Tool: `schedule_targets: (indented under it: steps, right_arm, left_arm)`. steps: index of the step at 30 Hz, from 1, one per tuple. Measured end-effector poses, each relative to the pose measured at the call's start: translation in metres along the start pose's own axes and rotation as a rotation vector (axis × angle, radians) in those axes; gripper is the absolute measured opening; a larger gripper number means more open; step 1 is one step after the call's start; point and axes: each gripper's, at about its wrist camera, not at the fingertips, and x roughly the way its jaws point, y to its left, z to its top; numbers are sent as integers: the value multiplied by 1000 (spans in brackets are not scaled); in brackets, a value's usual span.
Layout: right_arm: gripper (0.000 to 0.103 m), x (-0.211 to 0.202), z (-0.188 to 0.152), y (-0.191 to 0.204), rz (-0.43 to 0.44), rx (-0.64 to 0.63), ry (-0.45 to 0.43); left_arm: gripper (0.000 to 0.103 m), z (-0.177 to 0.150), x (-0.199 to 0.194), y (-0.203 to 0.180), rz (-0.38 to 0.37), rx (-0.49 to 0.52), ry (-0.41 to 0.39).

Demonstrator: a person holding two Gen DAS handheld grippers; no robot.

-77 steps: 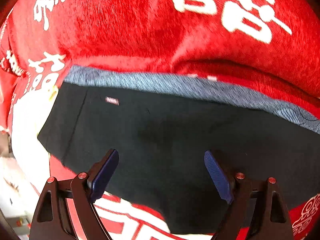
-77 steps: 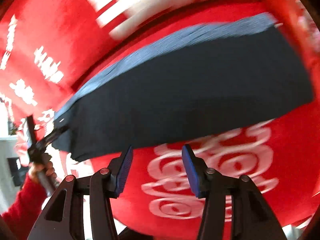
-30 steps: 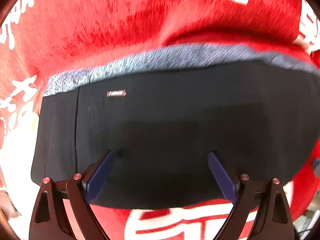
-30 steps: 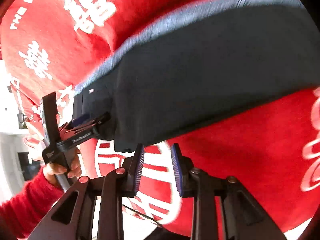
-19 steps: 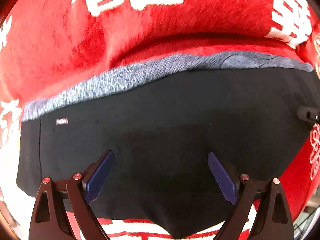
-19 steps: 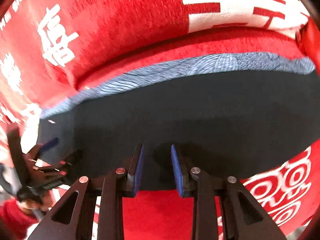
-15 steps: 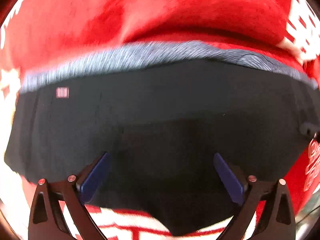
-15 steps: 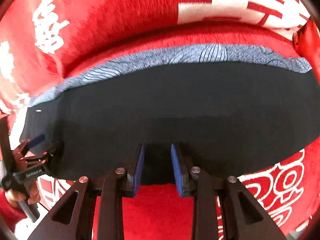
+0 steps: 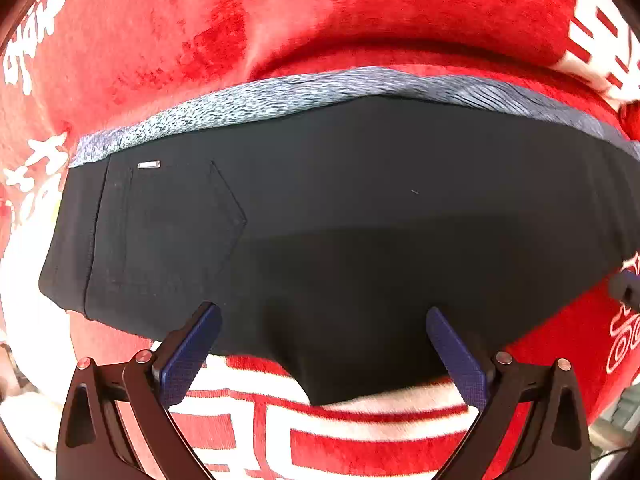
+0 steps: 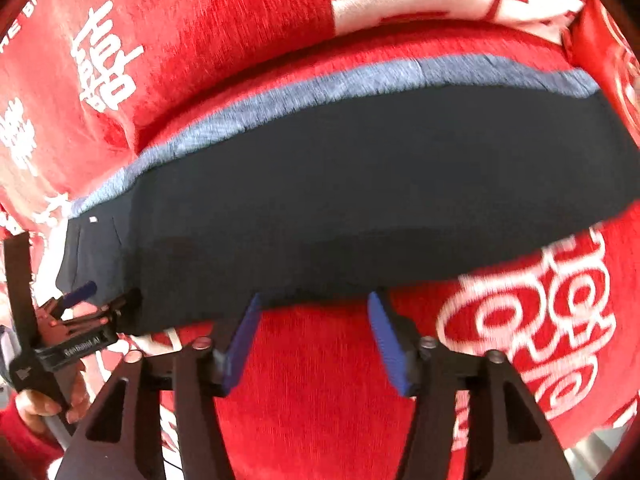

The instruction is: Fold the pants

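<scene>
The dark black pants (image 9: 360,208) lie flat in a long band on the red fuzzy blanket with big white letters (image 9: 168,40). They look folded once the long way, one leg on top of the other. A back pocket and a tiny label show at the waist end, on the left in the left wrist view. A strip of grey-blue speckled cloth (image 9: 256,104) peeks out along the far edge, right under the pants.

The left gripper (image 9: 320,348) hangs over the near edge with its blue pads spread as wide as they go. It holds nothing. The right gripper (image 10: 314,336) has just been opening its jaws. They stand partly apart at the near edge, with only red blanket between them, so it holds nothing too.

I think one fold is done. The short folds, end to end, are still left.
</scene>
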Motion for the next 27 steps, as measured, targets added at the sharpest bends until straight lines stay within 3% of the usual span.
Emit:
schedule_targets:
  steps: [7, 12, 14, 24, 26, 27]
  right_arm:
    - [67, -5, -46, -17, -10, 79, 60]
    - [67, -16, -70, -38, -7, 156, 64]
    - [67, -6, -73, -28, -5, 175, 58]
    - [69, -35, -85, -85, 19, 250, 34]
    - [69, -33, -81, -91, 19, 260, 39]
    - [69, -33, -80, -95, 24, 224, 85]
  left_arm:
    - [103, -20, -19, -27, -34, 50, 9]
    - [103, -10, -18, -56, -62, 84, 27]
    - [103, -14, -26, -63, -66, 97, 34]
    - [103, -1, -39, -116, -78, 142, 39]
    - [103, 0, -39, -132, -78, 149, 45]
    - [103, 1, -38, -138, -79, 149, 50]
